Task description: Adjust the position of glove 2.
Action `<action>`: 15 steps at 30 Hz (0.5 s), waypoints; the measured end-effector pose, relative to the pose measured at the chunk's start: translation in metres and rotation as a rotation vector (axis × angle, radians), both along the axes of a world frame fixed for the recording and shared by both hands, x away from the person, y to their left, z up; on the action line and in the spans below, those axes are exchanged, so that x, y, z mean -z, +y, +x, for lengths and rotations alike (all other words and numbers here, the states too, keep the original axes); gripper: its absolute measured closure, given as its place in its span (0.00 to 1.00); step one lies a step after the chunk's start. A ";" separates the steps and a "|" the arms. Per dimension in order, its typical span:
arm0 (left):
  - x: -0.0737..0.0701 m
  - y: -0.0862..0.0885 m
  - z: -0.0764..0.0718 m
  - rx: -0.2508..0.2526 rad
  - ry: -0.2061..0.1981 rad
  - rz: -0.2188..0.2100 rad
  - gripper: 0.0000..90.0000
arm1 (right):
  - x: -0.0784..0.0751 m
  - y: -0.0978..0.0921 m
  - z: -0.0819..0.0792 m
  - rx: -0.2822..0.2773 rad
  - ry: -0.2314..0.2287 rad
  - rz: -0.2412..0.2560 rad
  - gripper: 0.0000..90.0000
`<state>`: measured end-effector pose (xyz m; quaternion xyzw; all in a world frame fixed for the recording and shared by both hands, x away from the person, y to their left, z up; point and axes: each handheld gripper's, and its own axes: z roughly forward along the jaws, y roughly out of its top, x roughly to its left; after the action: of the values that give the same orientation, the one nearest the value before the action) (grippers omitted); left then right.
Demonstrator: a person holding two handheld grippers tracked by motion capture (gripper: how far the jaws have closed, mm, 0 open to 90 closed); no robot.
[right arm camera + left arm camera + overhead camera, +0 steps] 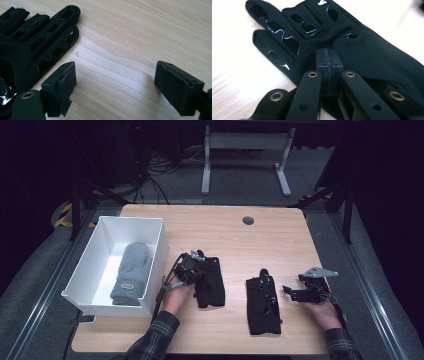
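Observation:
Two black gloves lie on the wooden table (240,245). My left gripper (199,270) rests on the left glove (212,287), near its finger end. In the left gripper view its pads (323,65) are pressed together, pinching the fabric of this glove (374,55), whose fingers carry shiny grip patches. My right gripper (289,292) stands open just right of the other glove (262,305). In the right gripper view this glove (37,42) lies at the left, and bare wood shows between the jaws of my right gripper (117,75).
A white bin (155,265) stands at the table's left with a grey mitten (131,272) lying inside. A round cable hole (248,220) sits near the far edge. Desk legs and cables stand on the floor beyond the table.

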<state>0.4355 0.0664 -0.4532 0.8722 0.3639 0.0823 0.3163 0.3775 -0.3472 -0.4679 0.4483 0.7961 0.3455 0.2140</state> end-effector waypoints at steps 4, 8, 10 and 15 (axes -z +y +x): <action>0.000 -0.011 -0.010 0.065 0.012 -0.011 1.00 | 0.000 0.000 0.000 0.003 0.001 0.000 0.20; 0.002 -0.020 -0.019 0.114 0.015 -0.033 1.00 | 0.000 0.000 0.000 0.002 0.001 0.000 0.20; 0.002 -0.024 -0.023 0.139 0.026 -0.041 1.00 | 0.000 0.000 0.000 0.002 0.001 0.000 0.20; 0.003 -0.036 -0.038 0.205 0.024 -0.047 1.00 | 0.000 0.000 0.000 0.001 0.001 0.000 0.20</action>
<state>0.3975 0.0301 -0.4557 0.8980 0.2785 0.0306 0.3392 0.3770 -0.3470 -0.4679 0.4488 0.7960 0.3453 0.2138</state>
